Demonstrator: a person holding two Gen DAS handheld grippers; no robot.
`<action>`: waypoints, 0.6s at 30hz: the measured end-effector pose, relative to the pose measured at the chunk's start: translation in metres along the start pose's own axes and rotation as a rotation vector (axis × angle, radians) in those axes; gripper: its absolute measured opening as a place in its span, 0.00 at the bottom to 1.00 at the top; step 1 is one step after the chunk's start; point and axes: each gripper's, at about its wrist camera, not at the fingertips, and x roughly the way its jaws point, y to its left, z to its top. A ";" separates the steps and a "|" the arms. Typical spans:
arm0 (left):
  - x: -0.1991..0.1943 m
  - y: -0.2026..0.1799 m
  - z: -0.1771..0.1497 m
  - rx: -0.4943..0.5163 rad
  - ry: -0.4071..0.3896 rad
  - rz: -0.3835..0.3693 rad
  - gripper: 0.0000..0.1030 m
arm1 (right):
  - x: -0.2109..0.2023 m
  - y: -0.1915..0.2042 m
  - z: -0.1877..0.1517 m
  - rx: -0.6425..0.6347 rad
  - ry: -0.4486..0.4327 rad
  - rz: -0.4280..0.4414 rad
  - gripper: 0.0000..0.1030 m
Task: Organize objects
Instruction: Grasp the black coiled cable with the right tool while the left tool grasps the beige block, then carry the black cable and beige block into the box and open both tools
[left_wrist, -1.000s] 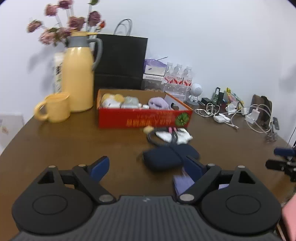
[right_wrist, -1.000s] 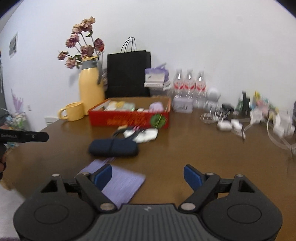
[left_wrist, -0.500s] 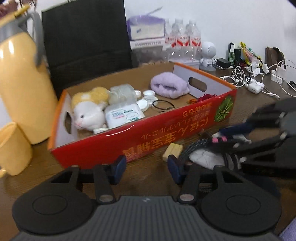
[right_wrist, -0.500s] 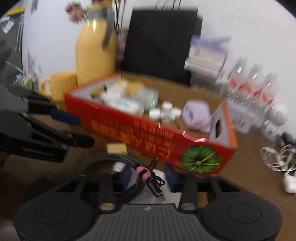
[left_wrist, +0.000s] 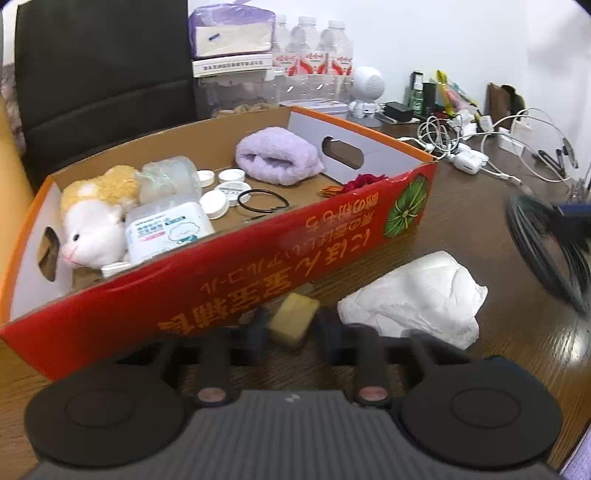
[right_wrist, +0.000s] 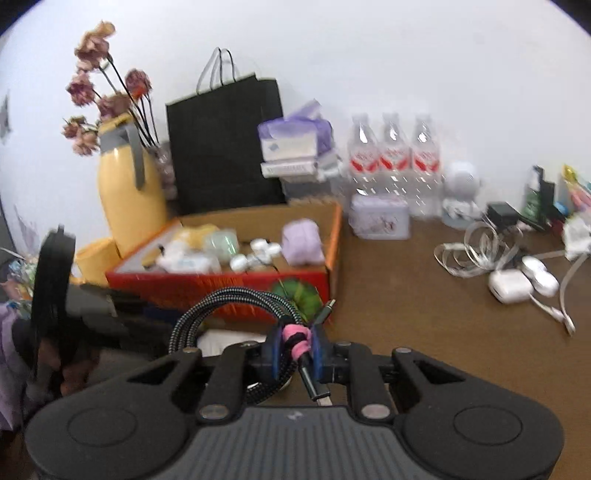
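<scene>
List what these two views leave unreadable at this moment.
- Left wrist: whether the left gripper actually grips the tan block; fingers dark and blurred.
- Left wrist: right gripper and cable motion-blurred, cut by the edge.
- Right wrist: box contents blurred.
- Right wrist: the cable's lower loop, hidden behind the right gripper.

Coiled braided cable (right_wrist: 236, 306) with pink tie; tan block (left_wrist: 293, 319) beside red box (left_wrist: 258, 266).

Black paper bag (right_wrist: 225, 144) against wall, yellow jug (right_wrist: 127, 192) with dried flowers (right_wrist: 96, 88) left of it. Three water bottles (right_wrist: 393, 155) in row; white round-headed gadget (left_wrist: 365, 90) beside them. White cables, chargers (left_wrist: 465, 147) tangled on brown table (right_wrist: 424, 332).
</scene>
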 end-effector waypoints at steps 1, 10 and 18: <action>-0.004 -0.004 -0.001 -0.003 0.011 0.035 0.25 | -0.002 0.001 -0.002 -0.002 0.007 -0.003 0.15; -0.157 -0.038 -0.073 -0.207 -0.148 0.136 0.25 | -0.074 0.032 -0.043 0.033 -0.029 0.034 0.15; -0.240 -0.082 -0.141 -0.354 -0.144 0.086 0.25 | -0.128 0.072 -0.085 0.025 -0.006 0.089 0.15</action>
